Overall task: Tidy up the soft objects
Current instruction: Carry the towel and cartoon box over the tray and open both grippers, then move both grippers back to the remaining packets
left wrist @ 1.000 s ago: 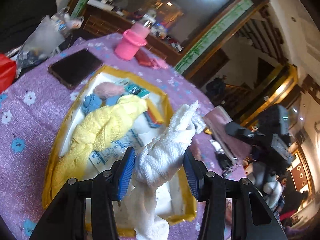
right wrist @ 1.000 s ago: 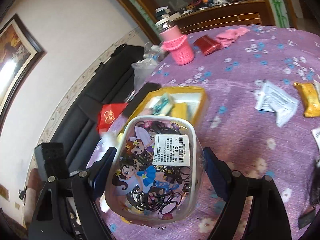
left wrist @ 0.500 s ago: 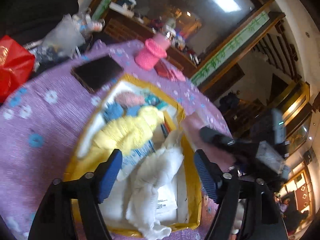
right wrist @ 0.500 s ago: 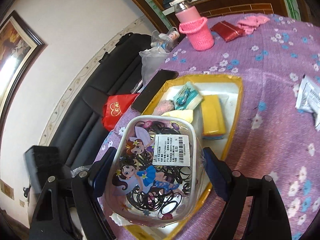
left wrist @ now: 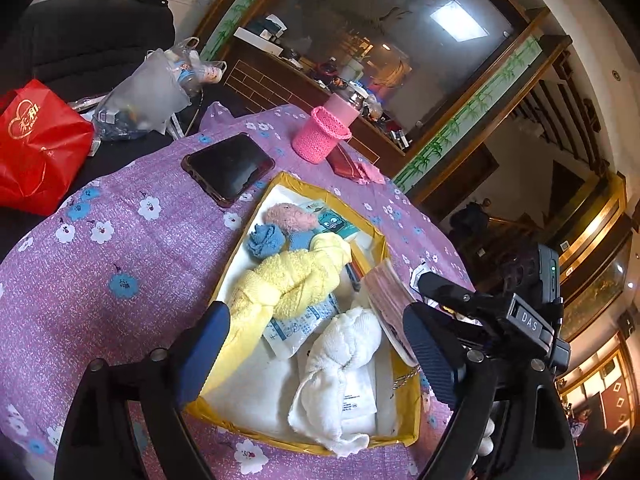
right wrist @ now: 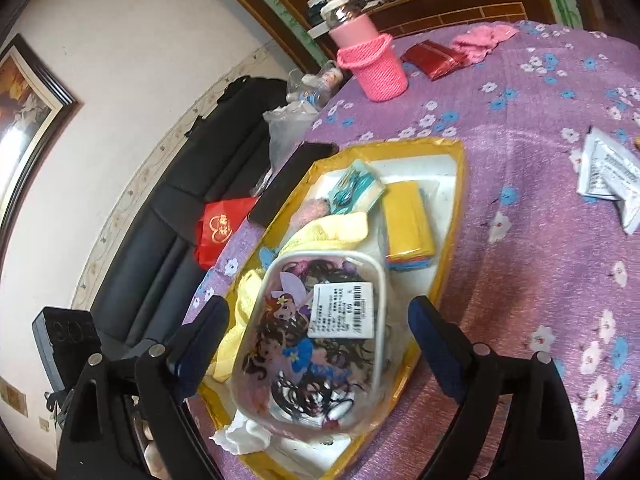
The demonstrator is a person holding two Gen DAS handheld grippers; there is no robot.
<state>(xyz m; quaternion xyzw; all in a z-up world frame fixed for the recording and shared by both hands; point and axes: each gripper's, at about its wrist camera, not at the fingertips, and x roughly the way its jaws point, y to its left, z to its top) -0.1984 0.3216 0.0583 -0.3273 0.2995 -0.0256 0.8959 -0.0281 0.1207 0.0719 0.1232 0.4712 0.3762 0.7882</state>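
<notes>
A yellow-rimmed tray on the purple flowered cloth holds a knotted white towel, a knotted yellow towel, a blue cloth ball, a pink fluffy piece and tissue packs. My left gripper is open and empty above the white towel. My right gripper is open around a clear box of hair ties, which lies tilted in the tray on the towels; its pads stand apart from the box. The box edge shows in the left wrist view.
A black phone, a pink cup and a red pouch lie beyond the tray. A red bag and a plastic bag sit on the black sofa. White sachets lie on the cloth at right.
My left gripper has opened and let the white towel drop into the tray, then drawn back. My right gripper has moved over the tray, opened and set the box down there.
</notes>
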